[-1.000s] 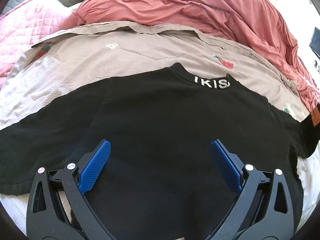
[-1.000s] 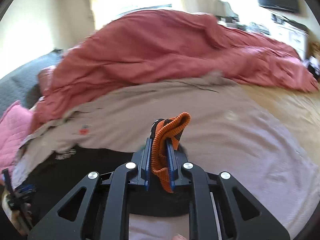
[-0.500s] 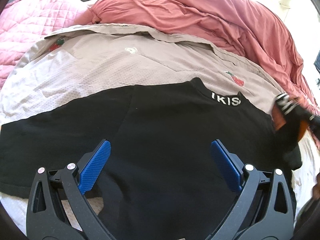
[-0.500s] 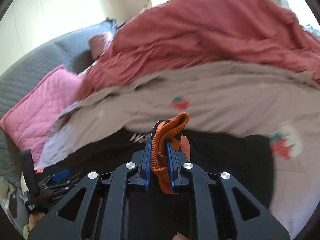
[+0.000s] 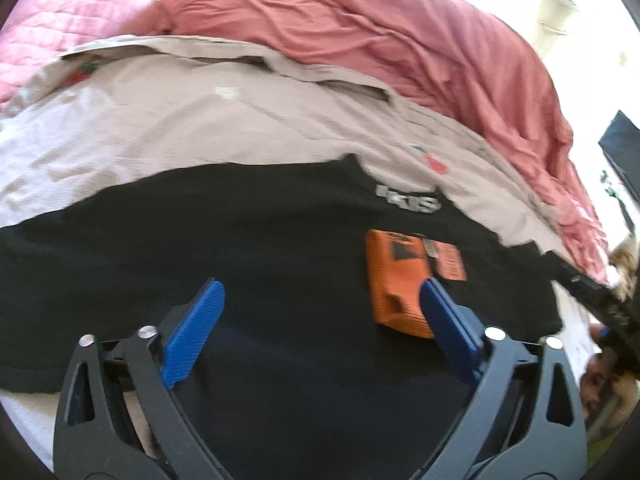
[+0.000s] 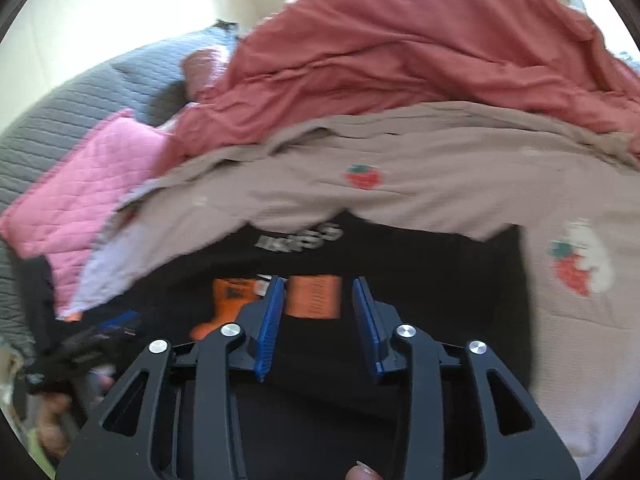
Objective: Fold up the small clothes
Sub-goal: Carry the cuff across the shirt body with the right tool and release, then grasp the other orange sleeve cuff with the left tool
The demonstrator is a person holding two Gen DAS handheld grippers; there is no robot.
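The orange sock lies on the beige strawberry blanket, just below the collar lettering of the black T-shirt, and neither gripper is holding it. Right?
Not quite. The orange sock lies on the black T-shirt itself, not on the beige strawberry blanket; the left wrist view shows this. The rest holds: it sits below the collar lettering, and neither gripper holds it.

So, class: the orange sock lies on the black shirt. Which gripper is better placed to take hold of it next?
Probably the right gripper: its opening jaws frame the orange sock with nothing gripped. The left gripper hangs wide over the black shirt, the sock beside its right finger.
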